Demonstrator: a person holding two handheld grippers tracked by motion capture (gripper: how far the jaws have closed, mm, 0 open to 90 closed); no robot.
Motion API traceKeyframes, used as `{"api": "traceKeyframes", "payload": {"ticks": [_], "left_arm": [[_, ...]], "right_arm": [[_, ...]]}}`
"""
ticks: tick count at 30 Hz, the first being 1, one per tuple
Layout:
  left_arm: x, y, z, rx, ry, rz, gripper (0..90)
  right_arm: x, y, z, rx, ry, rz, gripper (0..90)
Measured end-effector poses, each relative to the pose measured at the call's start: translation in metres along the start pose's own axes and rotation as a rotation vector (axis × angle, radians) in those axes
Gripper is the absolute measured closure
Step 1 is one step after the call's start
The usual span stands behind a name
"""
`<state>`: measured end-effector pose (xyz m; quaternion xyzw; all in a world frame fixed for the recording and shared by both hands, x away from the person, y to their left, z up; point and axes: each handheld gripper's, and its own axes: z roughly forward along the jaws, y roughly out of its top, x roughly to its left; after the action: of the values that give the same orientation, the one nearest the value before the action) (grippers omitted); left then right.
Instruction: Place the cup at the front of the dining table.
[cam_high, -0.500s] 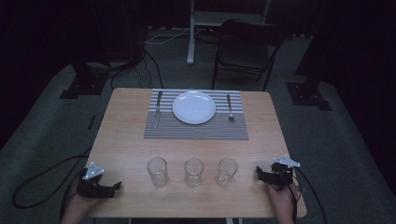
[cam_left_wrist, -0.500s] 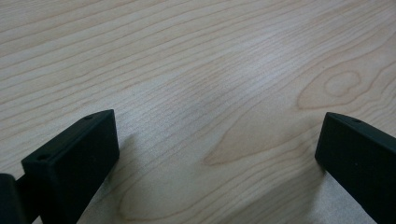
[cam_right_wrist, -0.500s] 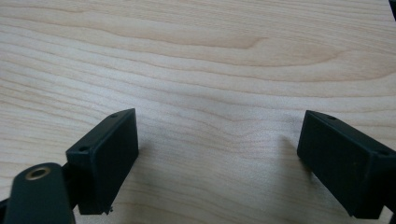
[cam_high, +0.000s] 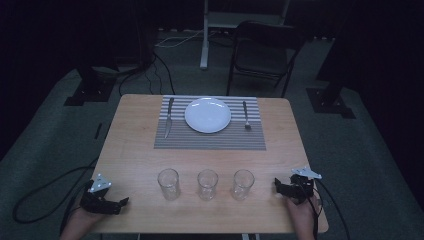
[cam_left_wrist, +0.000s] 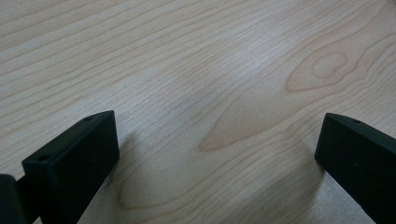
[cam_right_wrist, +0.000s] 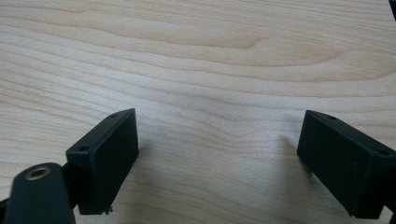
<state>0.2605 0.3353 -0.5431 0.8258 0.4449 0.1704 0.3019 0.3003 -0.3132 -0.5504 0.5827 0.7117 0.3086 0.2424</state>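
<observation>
While the high view looks down on the wooden table (cam_high: 135, 150), the left gripper (cam_high: 120, 202) rests at the near left corner in the person's left hand (cam_high: 82, 222), and the right gripper (cam_high: 276, 186) rests at the near right corner in the right hand (cam_high: 301, 215). Between them, along the near edge, three clear glasses stand upright in a row: the left glass (cam_high: 168, 183), the middle glass (cam_high: 207, 184) and the right glass (cam_high: 243, 184), each apart from its neighbour. The right gripper lies near the right glass without touching it; the left gripper is farther from the left glass. At the far side a striped placemat (cam_high: 210, 140) carries a white plate (cam_high: 208, 114), with a knife (cam_high: 169, 116) to the plate's left and a fork (cam_high: 245, 115) to its right. A dark chair (cam_high: 262, 55) stands beyond the table.

In the left gripper view, the two black jaws stand wide apart low over the bare wood grain (cam_left_wrist: 210, 70), with nothing between them.

In the right gripper view, the jaws likewise stand wide apart just over bare tabletop (cam_right_wrist: 210, 60), holding nothing.
</observation>
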Motion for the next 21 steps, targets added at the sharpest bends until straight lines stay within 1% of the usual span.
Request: {"api": "traceKeyframes", "payload": {"ticks": [3,5,6,7,9,10,11,13,14,15,17,18,21], "left_arm": [[-0.001,0.000,-0.001,-0.005,-0.001,0.011,1.6],[-0.003,0.000,-0.001,-0.001,-0.009,0.014,1.8],[-0.005,0.000,-0.001,-0.006,0.000,0.020,1.8],[-0.005,0.001,-0.001,-0.003,-0.007,0.021,1.8],[-0.008,0.002,-0.002,-0.017,-0.024,0.018,1.8],[-0.009,0.004,-0.002,-0.016,-0.036,0.021,1.8],[-0.011,0.004,-0.002,-0.019,-0.034,0.027,1.8],[-0.015,0.007,-0.002,-0.023,-0.050,0.034,1.8],[-0.016,0.007,-0.002,-0.028,-0.050,0.038,1.8],[-0.018,0.008,-0.001,-0.033,-0.065,0.040,1.8],[-0.021,0.010,-0.001,-0.040,-0.074,0.044,1.8],[-0.022,0.011,-0.001,-0.041,-0.089,0.048,1.8],[-0.027,0.015,-0.001,-0.063,-0.111,0.056,1.8]], "right_arm": [[0.000,0.000,0.000,0.000,0.000,0.000,12.2],[0.000,0.000,0.000,0.000,0.000,0.000,12.2],[0.000,0.000,0.000,0.000,0.000,0.000,12.2],[0.000,0.000,0.000,0.000,0.000,0.000,12.2],[0.000,0.000,0.000,0.000,0.000,0.000,12.3],[0.000,0.000,0.000,0.000,0.000,0.000,12.2],[0.000,0.000,0.000,0.000,0.000,0.000,12.3],[0.000,0.000,0.000,0.000,0.000,0.000,12.3],[0.000,0.000,0.000,0.000,-0.001,0.000,12.3],[0.000,0.000,0.000,0.000,0.000,0.000,12.3],[0.000,0.000,0.000,0.000,0.000,0.000,12.3],[0.000,0.000,0.000,0.000,0.000,0.000,12.3],[0.000,0.000,0.000,0.000,0.000,0.000,12.3]]}}
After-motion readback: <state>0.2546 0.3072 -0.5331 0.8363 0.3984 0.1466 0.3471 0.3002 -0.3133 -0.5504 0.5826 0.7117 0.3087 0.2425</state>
